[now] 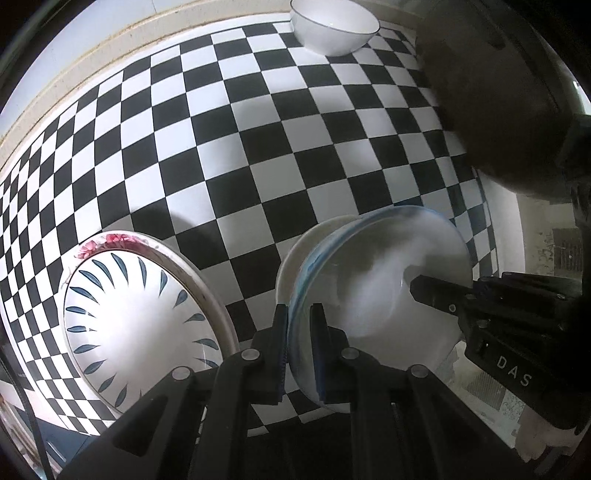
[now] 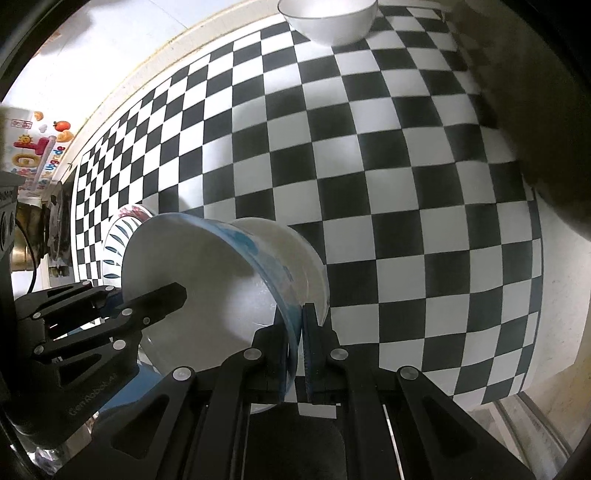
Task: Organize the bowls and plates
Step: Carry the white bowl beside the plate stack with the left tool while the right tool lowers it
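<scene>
A white bowl with a blue-patterned rim (image 1: 384, 280) (image 2: 207, 273) hangs over the checkered tablecloth, carried by both grippers. My left gripper (image 1: 300, 354) is shut on the near rim in the left wrist view. My right gripper (image 2: 295, 354) is shut on the opposite rim, and one of its fingers (image 1: 436, 295) reaches inside the bowl. In the right wrist view a left finger (image 2: 162, 299) lies inside the bowl. A plate with blue petal strokes (image 1: 140, 325) (image 2: 116, 236) sits on a larger pink-flowered plate to the left, close beside the carried bowl. A plain white bowl (image 1: 332, 29) (image 2: 328, 18) stands at the far edge.
The checkered cloth (image 1: 258, 147) (image 2: 369, 166) covers the table. A dark blurred mass (image 1: 498, 92) (image 2: 535, 92) looms over its right side. The table's right edge (image 1: 506, 229) drops to the floor. A stickered object (image 2: 33, 147) stands far left.
</scene>
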The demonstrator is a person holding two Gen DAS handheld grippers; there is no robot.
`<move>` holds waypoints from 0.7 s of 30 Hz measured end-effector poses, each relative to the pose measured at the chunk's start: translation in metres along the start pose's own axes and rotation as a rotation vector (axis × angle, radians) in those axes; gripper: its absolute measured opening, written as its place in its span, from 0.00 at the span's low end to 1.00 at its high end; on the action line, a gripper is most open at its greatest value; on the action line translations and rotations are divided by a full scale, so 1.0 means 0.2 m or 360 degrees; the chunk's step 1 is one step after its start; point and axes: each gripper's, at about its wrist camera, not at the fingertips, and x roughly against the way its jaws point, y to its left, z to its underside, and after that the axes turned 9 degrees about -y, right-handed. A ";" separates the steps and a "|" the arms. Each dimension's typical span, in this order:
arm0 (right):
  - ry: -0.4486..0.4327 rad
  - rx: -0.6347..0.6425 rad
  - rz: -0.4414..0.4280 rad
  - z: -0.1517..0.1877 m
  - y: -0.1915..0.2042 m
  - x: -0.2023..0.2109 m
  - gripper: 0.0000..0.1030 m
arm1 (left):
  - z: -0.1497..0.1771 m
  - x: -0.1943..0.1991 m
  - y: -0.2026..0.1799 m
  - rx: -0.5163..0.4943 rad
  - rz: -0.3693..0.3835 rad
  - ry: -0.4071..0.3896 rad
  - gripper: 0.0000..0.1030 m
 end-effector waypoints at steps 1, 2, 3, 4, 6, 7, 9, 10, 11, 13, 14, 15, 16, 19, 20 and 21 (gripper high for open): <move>0.0006 -0.0001 0.0000 0.00 0.00 -0.01 0.08 | 0.00 -0.01 0.00 0.0003 -0.0004 0.0007 0.09; 0.0015 0.0000 -0.0002 -0.01 0.00 -0.02 0.08 | 0.00 -0.02 0.01 0.0003 -0.0008 0.0015 0.09; 0.0024 -0.0002 -0.0003 -0.01 0.00 -0.04 0.07 | 0.00 -0.03 0.01 0.0000 -0.0012 0.0021 0.09; 0.0030 -0.0002 -0.0003 -0.01 0.00 -0.05 0.07 | 0.00 -0.04 0.01 -0.0004 -0.0017 0.0026 0.09; 0.0042 0.0003 0.0000 -0.01 0.00 -0.07 0.08 | 0.00 -0.06 0.01 -0.0006 -0.0022 0.0039 0.09; 0.0047 0.0007 0.0003 -0.01 0.00 -0.08 0.08 | 0.00 -0.07 0.01 -0.0008 -0.0024 0.0045 0.09; 0.0056 0.0007 0.0005 -0.02 0.00 -0.09 0.08 | 0.00 -0.09 0.00 -0.0014 -0.0031 0.0055 0.09; 0.0059 0.0009 0.0008 -0.02 0.00 -0.10 0.08 | 0.00 -0.10 0.00 -0.0023 -0.0036 0.0060 0.09; 0.0063 0.0010 0.0012 -0.02 0.00 -0.11 0.08 | 0.00 -0.11 0.00 -0.0030 -0.0043 0.0065 0.09; 0.0076 0.0009 0.0018 -0.01 0.00 -0.12 0.08 | 0.00 -0.12 -0.01 -0.0037 -0.0060 0.0060 0.09; 0.0078 0.0004 0.0013 -0.01 0.00 -0.13 0.08 | 0.00 -0.13 -0.01 -0.0050 -0.0069 0.0054 0.09; 0.0089 0.0000 0.0007 -0.01 -0.01 -0.15 0.08 | -0.01 -0.13 -0.01 -0.0055 -0.0076 0.0055 0.09; 0.0097 0.0001 0.0005 -0.01 -0.01 -0.16 0.08 | -0.01 -0.13 -0.01 -0.0050 -0.0078 0.0059 0.09; 0.0095 -0.0007 0.0004 -0.02 -0.01 -0.16 0.10 | -0.01 -0.14 0.00 -0.0056 -0.0097 0.0062 0.09; 0.0089 -0.0015 0.0000 -0.03 -0.01 -0.16 0.12 | -0.01 -0.15 0.00 -0.0059 -0.0100 0.0066 0.09; 0.0083 -0.0024 -0.0003 -0.04 -0.01 -0.15 0.13 | -0.01 -0.15 0.00 -0.0057 -0.0100 0.0075 0.09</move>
